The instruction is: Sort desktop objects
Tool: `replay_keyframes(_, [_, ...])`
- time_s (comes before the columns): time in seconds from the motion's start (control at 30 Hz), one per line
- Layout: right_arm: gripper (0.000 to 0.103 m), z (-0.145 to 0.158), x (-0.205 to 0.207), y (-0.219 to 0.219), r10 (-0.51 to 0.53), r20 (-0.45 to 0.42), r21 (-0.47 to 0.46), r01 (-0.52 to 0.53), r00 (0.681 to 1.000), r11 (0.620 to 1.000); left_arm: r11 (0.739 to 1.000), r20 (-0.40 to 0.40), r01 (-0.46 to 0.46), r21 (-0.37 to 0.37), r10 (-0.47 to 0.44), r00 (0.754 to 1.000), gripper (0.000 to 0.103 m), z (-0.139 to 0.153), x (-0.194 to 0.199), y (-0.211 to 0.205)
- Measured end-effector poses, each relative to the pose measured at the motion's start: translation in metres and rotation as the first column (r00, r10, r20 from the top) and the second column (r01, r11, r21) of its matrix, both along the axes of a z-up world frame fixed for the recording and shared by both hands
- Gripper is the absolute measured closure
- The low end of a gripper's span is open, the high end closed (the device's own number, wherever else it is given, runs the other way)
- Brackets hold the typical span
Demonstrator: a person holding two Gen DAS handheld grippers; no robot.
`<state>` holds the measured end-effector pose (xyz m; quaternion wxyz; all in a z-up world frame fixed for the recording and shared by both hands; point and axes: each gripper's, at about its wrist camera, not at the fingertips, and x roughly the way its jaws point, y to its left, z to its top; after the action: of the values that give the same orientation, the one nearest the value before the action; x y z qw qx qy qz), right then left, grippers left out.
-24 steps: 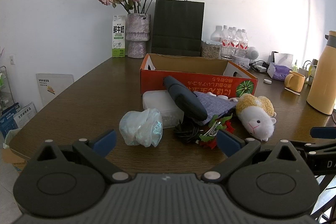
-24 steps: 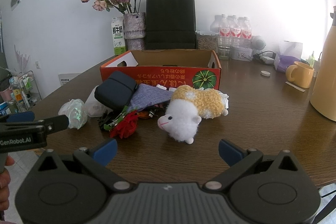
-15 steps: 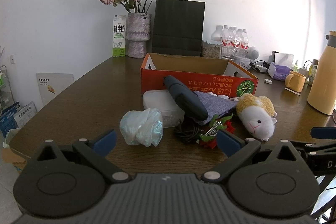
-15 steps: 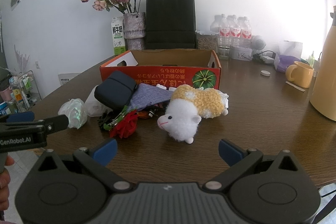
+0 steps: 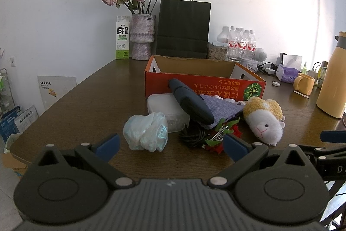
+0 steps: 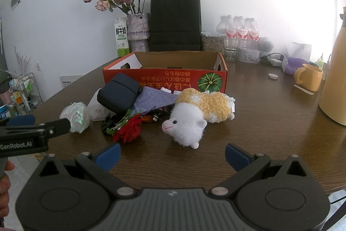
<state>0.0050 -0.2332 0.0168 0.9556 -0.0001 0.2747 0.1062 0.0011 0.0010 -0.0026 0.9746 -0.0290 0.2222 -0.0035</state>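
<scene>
Evidently poised to start, the left gripper point(image 5: 170, 143) and right gripper point(image 6: 172, 155) hung wide and empty before clutter heaped against the orange cardboard box point(image 6: 166, 76), the fluffy white-and-yellow plush sheep point(image 6: 199, 118) nearest.

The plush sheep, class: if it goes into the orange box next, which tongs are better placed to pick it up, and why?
Probably the right tongs: open and empty, with the plush sheep lying straight ahead. From the left tongs, also open, it lies off to the right, with the crumpled plastic bag ahead. The orange box stands behind.
</scene>
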Motion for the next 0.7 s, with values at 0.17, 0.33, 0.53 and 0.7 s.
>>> replay_keyframes(0.17, [0.0, 0.0, -0.0002, 0.0005, 0.0, 0.0, 0.0, 0.0, 1.0, 1.0, 1.0, 0.0, 0.001, 0.003, -0.001, 1.0, 0.0, 0.0008, 0.0003, -0.0004])
replay_keyframes(0.33, [0.0, 0.0003, 0.0, -0.0014, 0.0, 0.0, 0.0, 0.0, 1.0, 1.0, 1.0, 0.003, 0.002, 0.004, -0.002, 1.0, 0.0, 0.0018, 0.0004, -0.0006])
replay_keyframes(0.53, [0.0, -0.0008, -0.0002, 0.0003, 0.001, 0.001, -0.001, -0.001, 1.0, 1.0, 1.0, 0.003, 0.002, 0.005, -0.002, 1.0, 0.0, 0.0018, 0.0003, -0.0008])
replay_keyframes(0.7, [0.0, -0.0029, 0.0006, 0.0017, 0.0, -0.001, -0.001, 0.0, 1.0, 1.0, 1.0, 0.001, 0.002, 0.005, -0.002, 1.0, 0.0, 0.0017, 0.0002, -0.001])
